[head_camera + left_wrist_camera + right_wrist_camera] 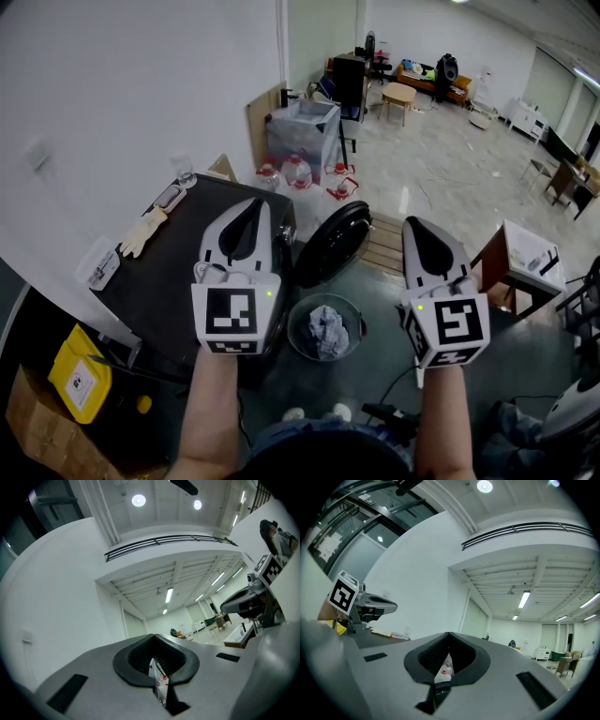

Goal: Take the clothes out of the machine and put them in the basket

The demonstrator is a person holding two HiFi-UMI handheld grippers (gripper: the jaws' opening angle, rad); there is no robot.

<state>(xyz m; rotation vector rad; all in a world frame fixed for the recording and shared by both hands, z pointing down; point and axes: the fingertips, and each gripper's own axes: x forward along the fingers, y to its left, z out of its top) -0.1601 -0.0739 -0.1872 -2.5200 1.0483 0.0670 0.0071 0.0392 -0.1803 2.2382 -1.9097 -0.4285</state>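
Grey floor (380, 361); round basket (292, 330) holds crumpled cloth (325, 331); left hand-held gripper (251, 208) and right hand-held gripper (417, 230) (ribbed pads (137, 659)) closed.

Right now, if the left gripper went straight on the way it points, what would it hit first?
Nothing close: the left gripper, shut, points over the machine top into open room; probably the white wall far ahead, depth unclear.

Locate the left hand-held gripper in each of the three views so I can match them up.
Head view: the left hand-held gripper is left of centre, pointing up the picture.
Left gripper view: it fills the bottom centre, seen from behind, jaws shut.
Right gripper view: near the left edge, seen side-on.
Shared landmark: the white wall.
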